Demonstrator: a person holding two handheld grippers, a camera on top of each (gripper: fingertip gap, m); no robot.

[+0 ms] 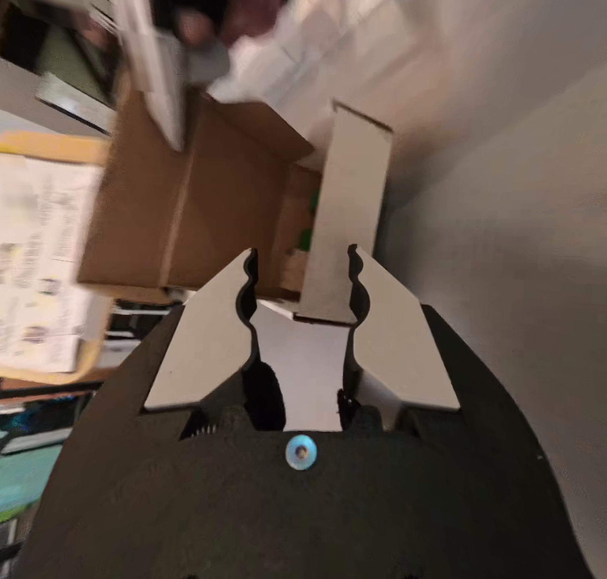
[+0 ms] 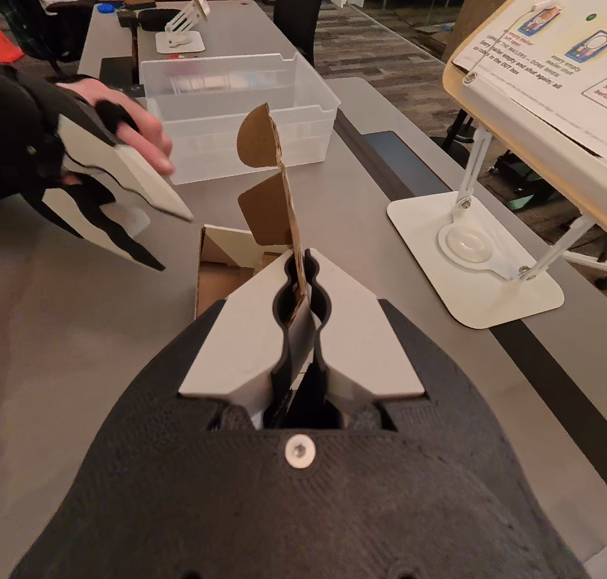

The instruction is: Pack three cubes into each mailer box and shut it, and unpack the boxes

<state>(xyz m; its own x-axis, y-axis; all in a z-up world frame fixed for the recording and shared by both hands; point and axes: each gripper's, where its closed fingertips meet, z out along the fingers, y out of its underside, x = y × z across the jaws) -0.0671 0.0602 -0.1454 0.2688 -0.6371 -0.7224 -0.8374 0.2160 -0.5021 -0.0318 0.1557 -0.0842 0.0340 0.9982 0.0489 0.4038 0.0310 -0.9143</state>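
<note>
My right tongs (image 2: 303, 261) are pinched almost fully together on the edge of the raised brown corrugated lid (image 2: 262, 201) of the white-and-brown cardboard mailer box (image 2: 216, 261), which sits on the grey tabletop (image 2: 82, 316) just in front of me; the lid stands nearly upright, seen edge-on, with its rounded tuck flaps (image 2: 254, 142) pointing away to the left; my left tongs (image 2: 157, 231) hover over the table to the left of the box, held in a person's hand (image 2: 141, 136), and from the left wrist view these left tongs (image 1: 302, 254) stand moderately open and hold nothing, aimed at the box's brown interior (image 1: 197, 201) and its white side wall (image 1: 351, 208); that view is blurred, though a little green (image 1: 308, 231) shows inside, perhaps a cube, and I cannot tell how many cubes lie there; I judge the step in hand to be swinging the lid, whether to shut the box or to lay it open, I cannot say; to do it well I would keep the pinch firm but near the lid's edge, follow the arc of the hinge rather than pull straight, and use the free left tongs to steady the box wall so that it does not slide or lift; a clear plastic bin (image 2: 239, 113) stands beyond the box, and a white stand (image 2: 473, 257) carrying an instruction board (image 2: 538, 80) stands to the right.
</note>
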